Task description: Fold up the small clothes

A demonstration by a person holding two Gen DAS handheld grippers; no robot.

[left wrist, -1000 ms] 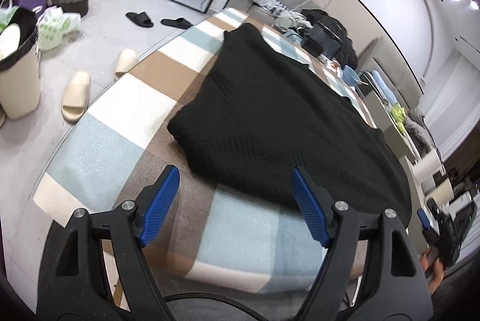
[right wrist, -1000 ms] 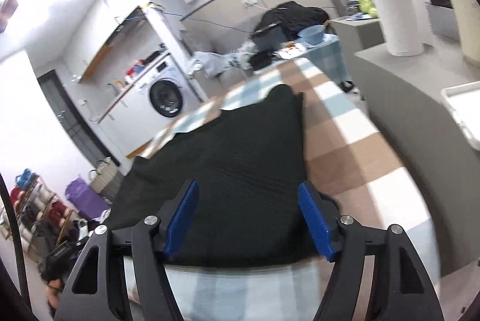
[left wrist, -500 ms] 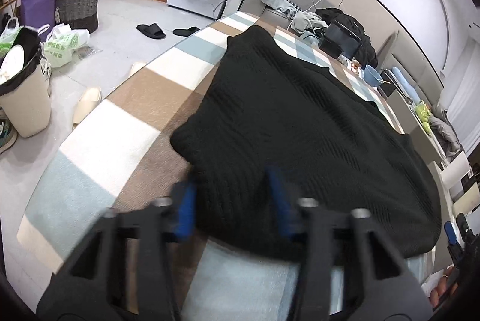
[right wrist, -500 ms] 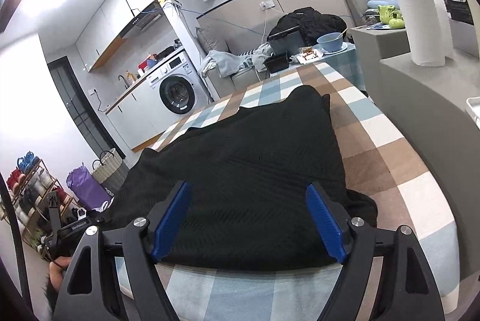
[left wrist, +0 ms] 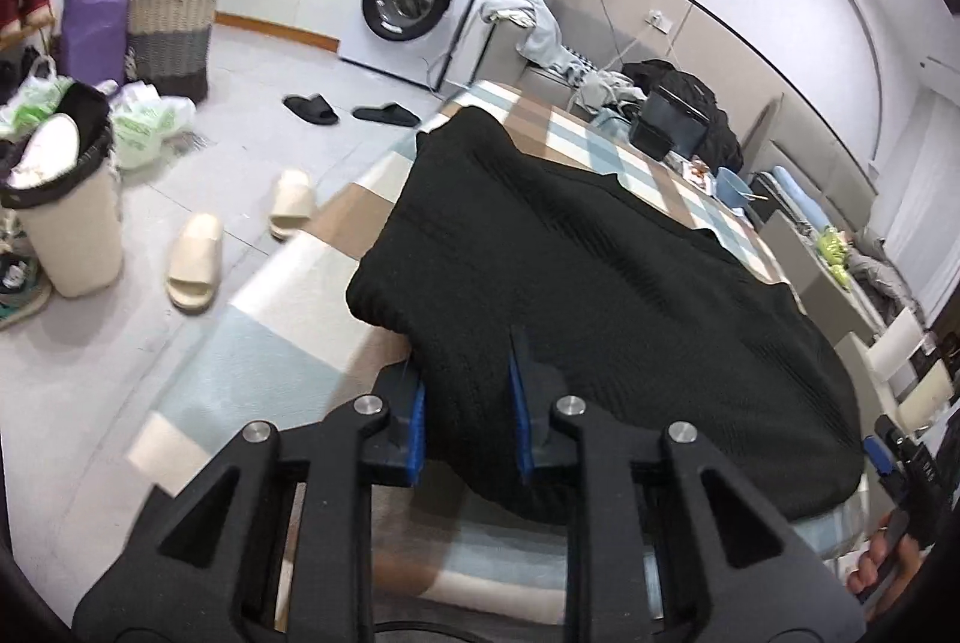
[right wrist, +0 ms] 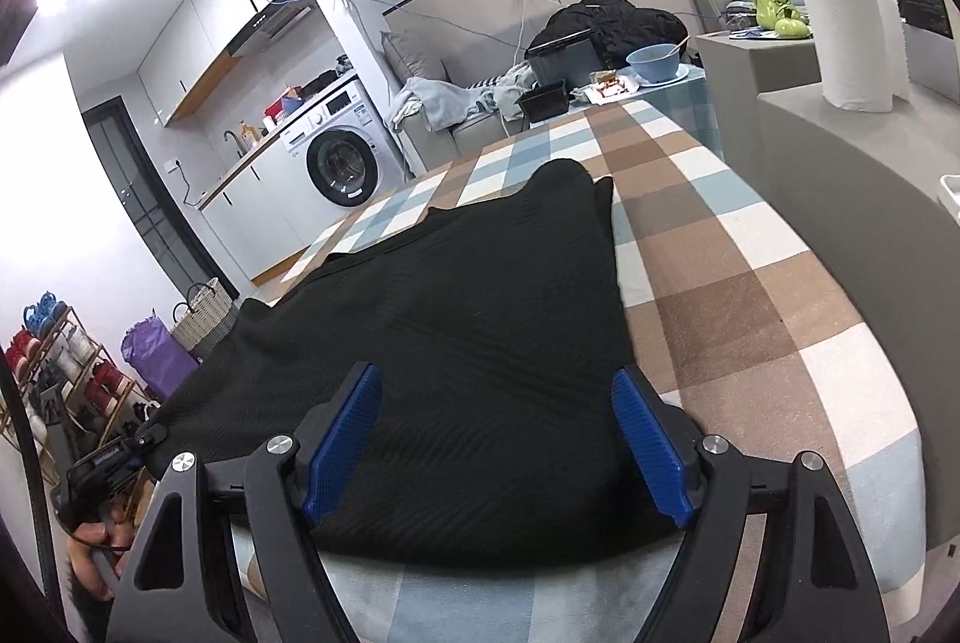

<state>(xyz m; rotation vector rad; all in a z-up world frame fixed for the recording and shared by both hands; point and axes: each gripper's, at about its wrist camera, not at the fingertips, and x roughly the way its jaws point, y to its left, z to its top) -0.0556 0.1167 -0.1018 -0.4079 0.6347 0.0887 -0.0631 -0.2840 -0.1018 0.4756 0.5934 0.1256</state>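
A black knit garment (left wrist: 600,283) lies spread flat on the checked tablecloth (left wrist: 264,367). My left gripper (left wrist: 468,421) is at the garment's near left corner, its jaws closing, with a fold of the knit squeezed between the blue pads (left wrist: 416,424). In the right wrist view the same garment (right wrist: 480,319) stretches away from me. My right gripper (right wrist: 498,454) stands open over the near hem, one pad on each side of a wide strip of cloth without pressing it. The left gripper (right wrist: 114,457) shows small at the far left edge, held by a hand.
The table (right wrist: 750,295) runs ahead with bare checked cloth to the right of the garment. A grey counter (right wrist: 840,150) with a paper towel roll (right wrist: 852,36) borders it on the right. Slippers (left wrist: 195,268), a bin (left wrist: 66,223) and a washing machine (left wrist: 408,6) stand on the floor to the left.
The left gripper moved forward onto the garment's corner and its jaws closed from wide apart to a narrow grip on the knit. The right gripper widened slightly and crept over the hem.
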